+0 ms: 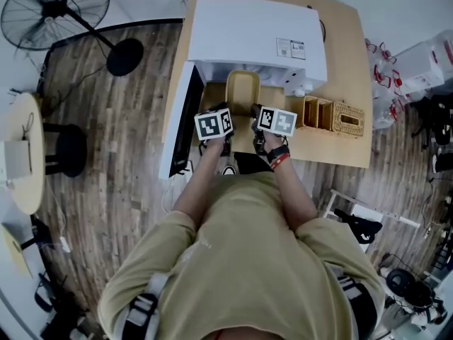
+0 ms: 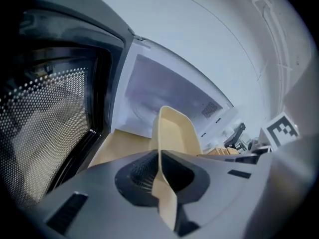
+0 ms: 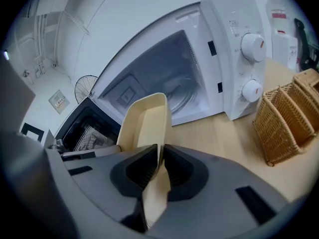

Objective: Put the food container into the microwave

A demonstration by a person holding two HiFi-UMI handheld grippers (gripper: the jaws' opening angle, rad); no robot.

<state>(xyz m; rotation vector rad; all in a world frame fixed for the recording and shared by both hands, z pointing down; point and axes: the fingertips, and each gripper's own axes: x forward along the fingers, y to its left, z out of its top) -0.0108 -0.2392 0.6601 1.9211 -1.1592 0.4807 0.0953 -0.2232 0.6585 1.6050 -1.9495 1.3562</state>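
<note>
**Two Thin Pinches, One Narrow Doorway**

You had the left tool (image 2: 159,169) closed tight on one thin side wall of the food container (image 1: 242,91). The right tool (image 3: 160,167) was clamped just as tight on the opposite wall. Both grips sat near the container's near end. The container lay at your 12 o'clock above the table (image 1: 348,62), its far end right at the mouth of the microwave (image 1: 258,30). I couldn't tell whether it was lifted or resting.

Here's where I judged it could go sour:

- **Far end dipping:** You held only the near end, so the far end could dip and catch on the sill of the cavity (image 3: 167,76). A catch there would lever the walls out of those flat pinches.
- **Hands out of step:** If your hands drifted apart or together, the soft walls would flex and one grip might slide off.
- **The open door:** The door (image 1: 175,119) stood open at the container's 9 o'clock, just beside your left tool. A wide elbow there meant a knock.
- **The baskets:** The wicker baskets (image 3: 286,116) at 3 o'clock looked less of a threat.
</note>
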